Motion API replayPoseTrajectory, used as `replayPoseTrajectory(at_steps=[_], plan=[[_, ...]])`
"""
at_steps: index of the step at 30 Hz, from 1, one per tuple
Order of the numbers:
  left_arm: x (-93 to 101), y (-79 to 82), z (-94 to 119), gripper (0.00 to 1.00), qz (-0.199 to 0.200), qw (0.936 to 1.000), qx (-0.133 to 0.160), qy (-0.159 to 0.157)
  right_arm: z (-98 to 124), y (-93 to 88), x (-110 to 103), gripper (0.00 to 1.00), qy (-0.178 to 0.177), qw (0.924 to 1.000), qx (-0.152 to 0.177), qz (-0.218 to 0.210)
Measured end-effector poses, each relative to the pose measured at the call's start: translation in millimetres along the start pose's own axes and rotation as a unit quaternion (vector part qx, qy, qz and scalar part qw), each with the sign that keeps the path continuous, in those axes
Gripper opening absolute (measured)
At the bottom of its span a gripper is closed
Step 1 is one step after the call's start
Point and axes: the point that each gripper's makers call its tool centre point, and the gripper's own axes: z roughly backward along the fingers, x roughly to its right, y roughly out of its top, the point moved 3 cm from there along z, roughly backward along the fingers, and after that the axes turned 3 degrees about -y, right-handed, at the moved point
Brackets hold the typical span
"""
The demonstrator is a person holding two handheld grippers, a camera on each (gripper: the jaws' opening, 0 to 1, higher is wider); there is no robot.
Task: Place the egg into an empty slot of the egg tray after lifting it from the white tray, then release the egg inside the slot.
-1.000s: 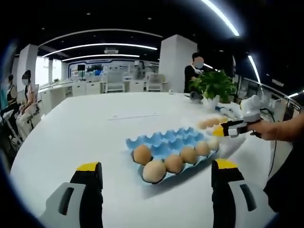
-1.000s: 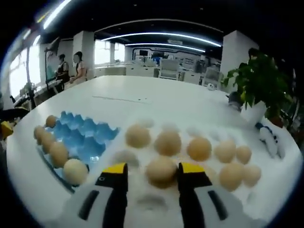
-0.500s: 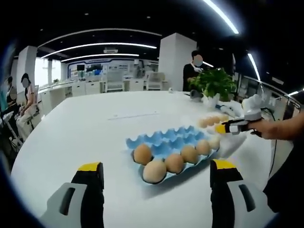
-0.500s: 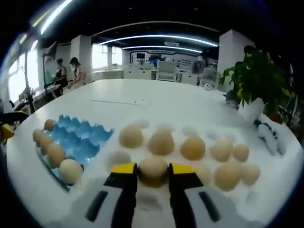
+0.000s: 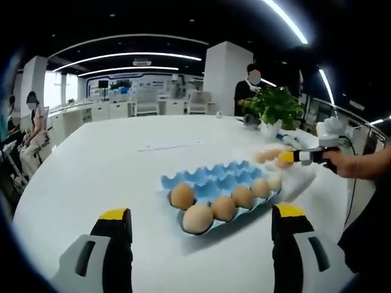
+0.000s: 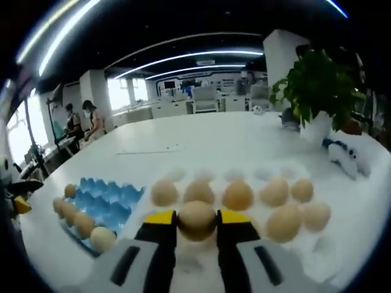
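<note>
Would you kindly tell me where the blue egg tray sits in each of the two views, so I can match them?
Left gripper view: the blue egg tray lies centre, slightly right, on the white table, eggs along its near edge.
Right gripper view: it sits lower left, left of the white tray.
Shared landmark: the potted plant.

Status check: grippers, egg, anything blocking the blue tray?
Right gripper shut on egg, above white tray. Left gripper open, empty. Blue egg tray: back slots empty, nothing in the way.
</note>
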Motion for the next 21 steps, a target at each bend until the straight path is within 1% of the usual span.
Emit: replayPoseTrajectory(at_steps=[2,4,5,7,8,10,13,14,19,20,21], plan=[[-0.9,-0.6,0.5,0.96,-0.002,1.0000,-0.002,0.003,-0.4,-1.7,-2.1,0.25,-0.001,1.0000,0.003,0.005],[-0.9,-2.2,1.7,0.95,-0.008,0.9999,-0.008,0.006,-1.2,-0.9,6.0,0.25,-0.011,0.9999,0.005,-0.003],[-0.7,-2.4,2.5,0.95,-0.009,0.9999,-0.010,0.007,1.0,-1.5,9.7,0.25,-0.016,0.9986,0.006,-0.050],[-1.0,-1.7,3.3,0.95,-0.009,0.9999,-0.009,0.009,3.8,-4.8,17.9,0.25,-0.018,0.9962,0.010,-0.085],[-0.8,-1.5,3.0,0.95,-0.007,0.9999,-0.009,0.010,2.5,-5.2,13.0,0.25,-0.011,0.9983,0.015,-0.056],[0.4,-1.5,1.4,0.95,-0.009,0.9998,-0.012,0.009,-0.7,-4.5,9.6,0.25,-0.014,0.9998,0.012,-0.003],[1.5,-0.5,0.3,0.95,-0.011,0.9999,-0.011,0.007,-1.0,-4.0,9.6,0.25,-0.009,0.9998,0.013,-0.015],[2.1,0.2,-0.1,0.95,-0.010,0.9999,-0.010,0.006,-0.6,-3.9,10.2,0.25,-0.005,0.9998,0.015,-0.008],[2.7,-0.1,-0.6,0.95,-0.008,0.9999,-0.011,0.004,-0.5,-3.6,11.5,0.25,-0.006,0.9994,0.016,-0.031],[2.9,-0.3,-0.8,0.95,-0.007,0.9999,-0.012,0.003,-0.2,-3.4,12.2,0.25,-0.006,0.9981,0.019,-0.058],[3.2,-0.7,-0.7,0.95,-0.007,0.9999,-0.014,0.002,0.5,-2.2,13.7,0.25,0.004,0.9971,0.028,-0.070]])
